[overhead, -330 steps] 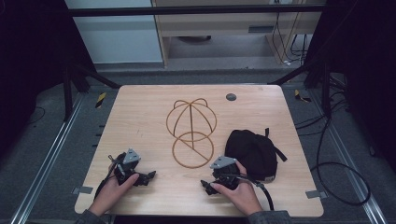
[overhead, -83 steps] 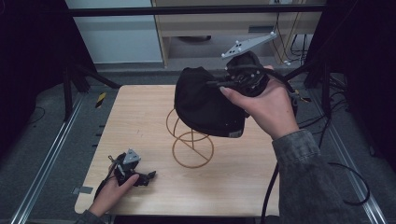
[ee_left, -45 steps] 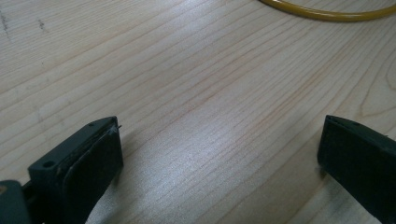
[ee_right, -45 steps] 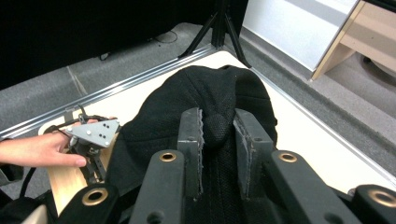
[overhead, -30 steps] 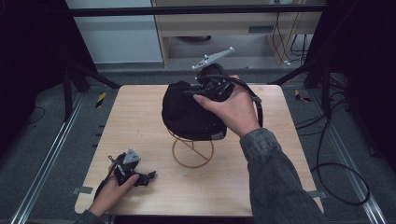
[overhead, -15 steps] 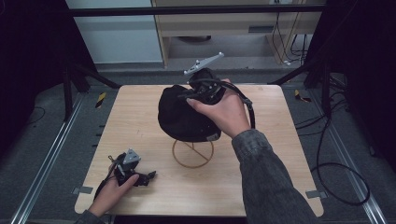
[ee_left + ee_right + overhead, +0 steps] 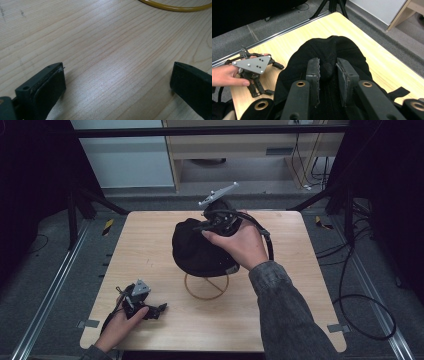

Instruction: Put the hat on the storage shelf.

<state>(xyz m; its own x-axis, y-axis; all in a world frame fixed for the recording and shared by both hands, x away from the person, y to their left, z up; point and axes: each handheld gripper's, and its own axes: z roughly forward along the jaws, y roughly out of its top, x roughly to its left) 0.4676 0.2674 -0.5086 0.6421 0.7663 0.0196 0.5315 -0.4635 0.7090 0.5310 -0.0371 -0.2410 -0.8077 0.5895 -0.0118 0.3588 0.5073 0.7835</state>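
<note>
- Table: light wood top, visible grain, rounded corners.
- Floor: grey carpet on all sides of the table.
- Metal rails: one along each side of the table, at floor level.
- Black cables: looped on the floor, right side.
- Wooden cabinet: standing beyond the far edge.
- Yellow-black striped markers: on the floor near both far corners.

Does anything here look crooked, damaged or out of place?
Nothing looks damaged or spilled. The black cap sits tilted over the wire stand, not yet level, because the right gripper pinches its crown. The left gripper rests open on the table, holding nothing.
</note>
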